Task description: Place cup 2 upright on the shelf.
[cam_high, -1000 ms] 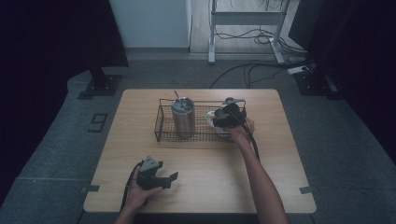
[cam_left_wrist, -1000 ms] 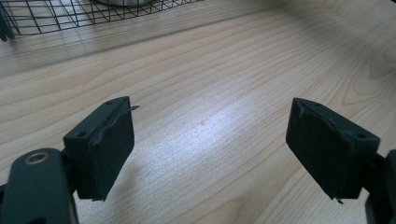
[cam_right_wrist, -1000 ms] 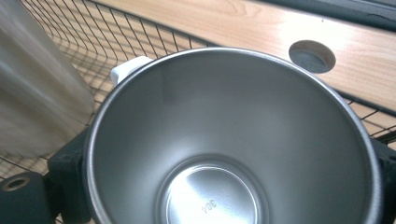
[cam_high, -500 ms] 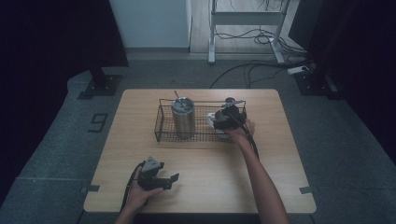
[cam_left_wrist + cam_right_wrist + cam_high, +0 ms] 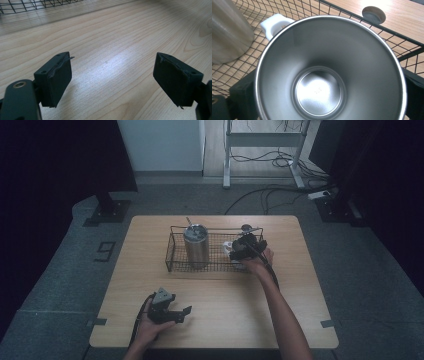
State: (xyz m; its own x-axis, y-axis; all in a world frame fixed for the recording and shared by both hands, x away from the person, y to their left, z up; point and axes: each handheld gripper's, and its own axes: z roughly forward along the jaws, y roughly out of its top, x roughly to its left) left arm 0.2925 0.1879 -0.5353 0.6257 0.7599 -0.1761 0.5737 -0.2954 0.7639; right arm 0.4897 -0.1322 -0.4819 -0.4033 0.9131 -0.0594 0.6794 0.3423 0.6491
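Right claw [image 5: 235,251] has just been opening around the steel cup [image 5: 319,75] in the wire basket [image 5: 172,256]; left claw [image 5: 112,72] stands apart.

Left tongs [image 5: 183,314] held low, jaws apart; right arm [image 5: 280,310] stretched forward.

Mostly hidden in the high view under the right gripper [image 5: 244,249]: the mug [image 5: 228,247], too small there to make out. Cut off at the near edge of the right gripper view, the mug's rim. Tucked beneath that rim, most of the right fingers [image 5: 242,98], just been opening with the mug between; cannot tell whether pressing on its wall. Blurred and cropped at far left: the can [image 5: 227,30]. Half covered by the rim: a white handle [image 5: 275,23]. Cropped at the top of the left gripper view: the basket [image 5: 37,5]. Cut short below: the left fingers [image 5: 56,80].
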